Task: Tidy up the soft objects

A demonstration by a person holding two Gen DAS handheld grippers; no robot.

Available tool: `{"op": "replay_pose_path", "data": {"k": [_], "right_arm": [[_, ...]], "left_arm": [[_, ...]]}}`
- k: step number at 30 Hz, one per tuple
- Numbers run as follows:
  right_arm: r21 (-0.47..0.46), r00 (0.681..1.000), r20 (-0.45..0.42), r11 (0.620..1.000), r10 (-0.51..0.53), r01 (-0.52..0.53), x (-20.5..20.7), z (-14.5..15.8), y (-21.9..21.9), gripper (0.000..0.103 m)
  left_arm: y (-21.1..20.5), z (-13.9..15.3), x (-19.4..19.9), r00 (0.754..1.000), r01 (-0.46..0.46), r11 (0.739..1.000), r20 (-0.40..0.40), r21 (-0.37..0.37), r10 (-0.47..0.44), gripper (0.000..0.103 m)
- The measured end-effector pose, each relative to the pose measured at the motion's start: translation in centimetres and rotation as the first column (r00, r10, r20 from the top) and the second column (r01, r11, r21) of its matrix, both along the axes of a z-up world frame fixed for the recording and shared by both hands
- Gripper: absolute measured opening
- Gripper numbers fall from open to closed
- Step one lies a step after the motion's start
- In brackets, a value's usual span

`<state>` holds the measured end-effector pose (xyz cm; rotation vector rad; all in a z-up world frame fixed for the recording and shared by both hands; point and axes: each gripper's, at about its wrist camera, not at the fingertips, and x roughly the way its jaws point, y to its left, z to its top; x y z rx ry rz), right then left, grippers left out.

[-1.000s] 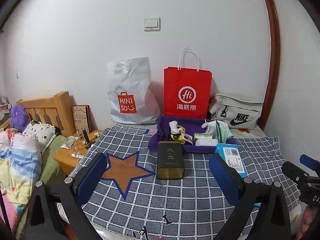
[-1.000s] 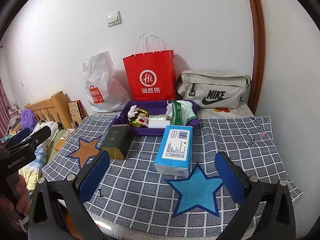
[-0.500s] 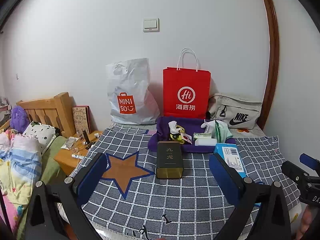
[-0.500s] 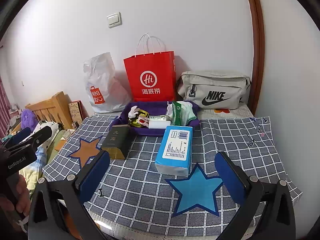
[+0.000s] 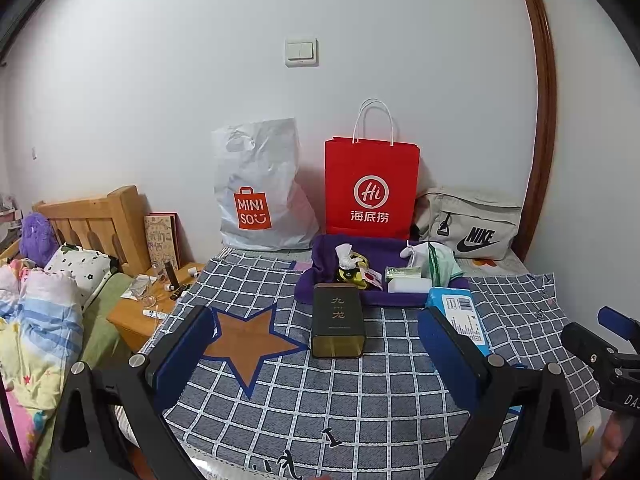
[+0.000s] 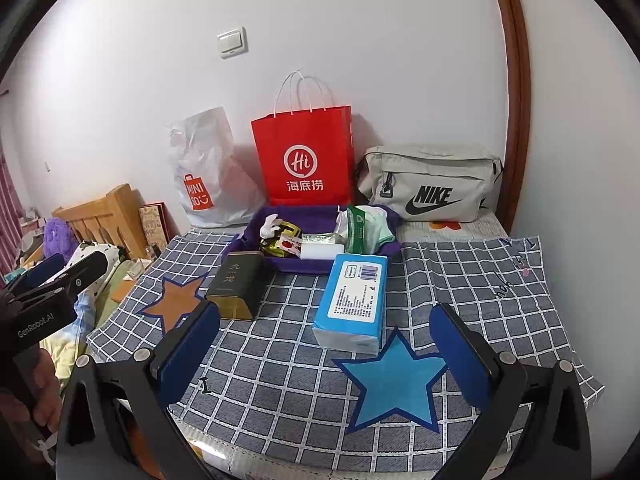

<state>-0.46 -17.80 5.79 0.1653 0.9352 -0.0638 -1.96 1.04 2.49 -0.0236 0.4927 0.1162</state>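
While both claws hang wide apart w/ nothing held, left claw (image 5: 316,354) & right claw (image 6: 324,346), the tissue pack (image 6: 354,296) lies flat on the checked cloth (image 6: 280,360), just in front of the purple tray (image 6: 248,240). Prob. light, squashy, slick wrap; pinch across long sides.

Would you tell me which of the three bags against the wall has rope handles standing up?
The red paper bag in the middle; the white Miniso plastic bag and grey Nike bag show none.

Left tongs (image 5: 316,344) gape wide over the checked cloth (image 5: 360,400) — dark tin (image 5: 338,326) between them, untouched
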Motion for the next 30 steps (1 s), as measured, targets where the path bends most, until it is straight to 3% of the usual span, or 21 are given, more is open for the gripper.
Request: {"op": "replay_pose_path", "data": {"k": [30], "right_arm": [[0.005,1.000,0.004,1.000,0.003,-0.003,-0.25,0.18,0.30,0.103]], "left_arm": [[-0.14,0.17,-0.23,1.000,0.004,1.000,-0.001,0.000,-0.004,0.103]]}}
